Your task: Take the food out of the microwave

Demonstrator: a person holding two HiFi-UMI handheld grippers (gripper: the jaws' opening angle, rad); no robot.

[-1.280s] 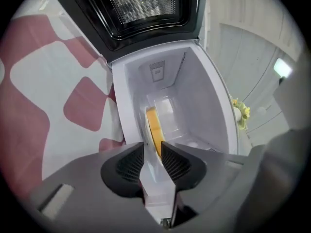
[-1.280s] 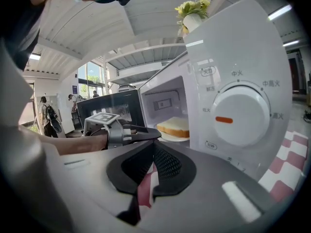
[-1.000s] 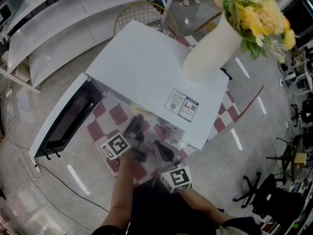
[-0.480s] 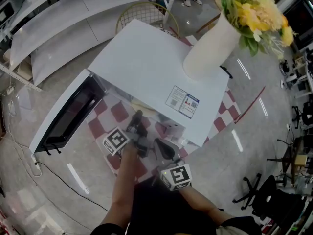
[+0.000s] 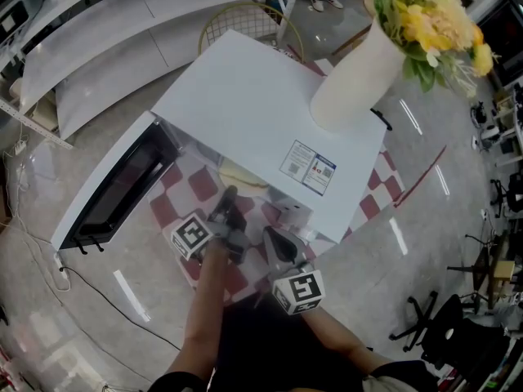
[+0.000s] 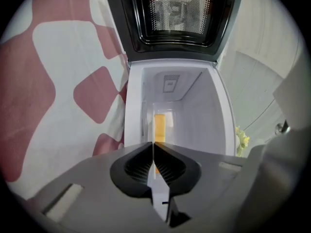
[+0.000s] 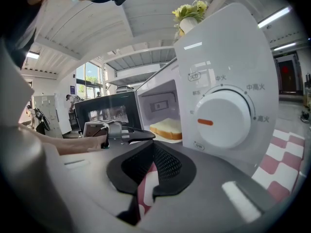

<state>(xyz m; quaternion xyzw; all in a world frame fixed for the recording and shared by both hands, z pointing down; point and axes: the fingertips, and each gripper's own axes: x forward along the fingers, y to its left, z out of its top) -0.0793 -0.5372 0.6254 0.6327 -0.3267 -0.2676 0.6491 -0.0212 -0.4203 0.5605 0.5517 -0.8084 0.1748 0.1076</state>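
Note:
A white microwave (image 5: 245, 104) stands on a red-and-white checked cloth, its door (image 5: 114, 190) swung open to the left. Inside the cavity lies a slice of bread (image 7: 166, 128), which shows as a yellow strip (image 6: 160, 127) in the left gripper view. My left gripper (image 5: 228, 196) is just in front of the opening, pointing in, jaws shut with nothing between them. It also shows in the right gripper view as the left gripper (image 7: 131, 134), short of the bread. My right gripper (image 5: 271, 239) hangs in front of the control panel, shut and empty, near the dial (image 7: 225, 122).
A white vase of yellow flowers (image 5: 351, 80) stands on the microwave's top at the right rear. The open door blocks the left side. The checked cloth (image 6: 58, 96) covers the table around the microwave. A black cable (image 5: 106, 300) trails on the floor at the left.
Both grippers have crept slightly forward toward the microwave's front. Their jaws have stayed shut and the door stays open.

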